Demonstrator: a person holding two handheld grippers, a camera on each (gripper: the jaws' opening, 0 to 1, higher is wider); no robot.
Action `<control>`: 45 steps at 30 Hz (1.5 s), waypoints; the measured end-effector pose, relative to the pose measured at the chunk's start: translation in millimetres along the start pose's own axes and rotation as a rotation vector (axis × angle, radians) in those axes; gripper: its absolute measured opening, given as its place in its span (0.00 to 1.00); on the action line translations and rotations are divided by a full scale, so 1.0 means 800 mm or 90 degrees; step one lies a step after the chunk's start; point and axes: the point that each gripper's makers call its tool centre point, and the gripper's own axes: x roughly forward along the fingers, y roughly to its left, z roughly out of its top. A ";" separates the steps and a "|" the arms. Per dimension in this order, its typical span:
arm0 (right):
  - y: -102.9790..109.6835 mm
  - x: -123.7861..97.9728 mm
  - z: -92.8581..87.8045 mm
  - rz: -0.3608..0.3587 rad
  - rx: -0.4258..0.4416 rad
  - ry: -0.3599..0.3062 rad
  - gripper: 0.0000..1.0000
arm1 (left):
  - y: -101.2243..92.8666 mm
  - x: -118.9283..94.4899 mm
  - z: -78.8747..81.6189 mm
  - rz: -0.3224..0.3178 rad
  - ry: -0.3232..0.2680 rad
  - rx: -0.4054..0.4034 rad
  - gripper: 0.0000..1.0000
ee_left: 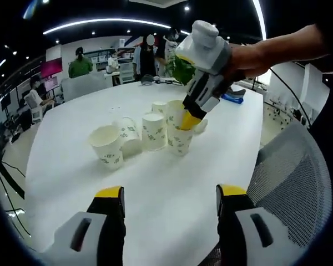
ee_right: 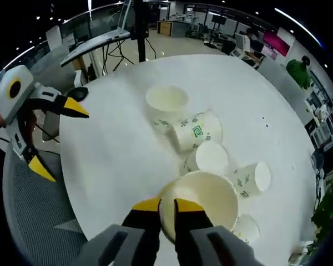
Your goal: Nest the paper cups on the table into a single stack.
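Observation:
Several white paper cups with green print are grouped on the round white table [ee_left: 155, 188]. One upright cup [ee_left: 107, 146] stands nearest, a tipped cup [ee_left: 129, 136] lies behind it, and another upright cup [ee_left: 154, 131] is beside that. My right gripper [ee_right: 167, 206] is shut on the near rim of a cup [ee_right: 202, 199], also seen from the left gripper view [ee_left: 179, 136]; I cannot tell whether that cup rests on the table or in another cup. My left gripper [ee_left: 171, 191] is open and holds nothing, low over the table's near edge, apart from the cups. It appears at the left [ee_right: 58, 136].
More cups: an upright cup [ee_right: 166, 102], a tipped cup [ee_right: 197, 131], an upright cup [ee_right: 211, 158], a tipped cup [ee_right: 252, 178]. A grey mesh chair [ee_left: 291, 177] stands at the table's edge. People [ee_left: 80, 64] and desks are beyond the far side.

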 end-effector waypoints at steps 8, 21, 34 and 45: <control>-0.003 -0.007 0.001 -0.005 -0.011 -0.001 0.07 | -0.001 0.000 -0.003 -0.002 0.012 0.018 0.65; -0.003 -0.016 0.007 -0.006 -0.047 -0.012 0.14 | 0.001 0.000 -0.002 0.000 0.009 0.013 0.65; -0.008 -0.036 0.046 -0.005 -0.011 -0.091 0.26 | 0.006 0.002 -0.001 0.000 -0.001 -0.001 0.65; -0.011 -0.046 0.093 -0.039 -0.022 -0.176 0.48 | 0.012 -0.002 0.002 0.010 -0.008 -0.012 0.65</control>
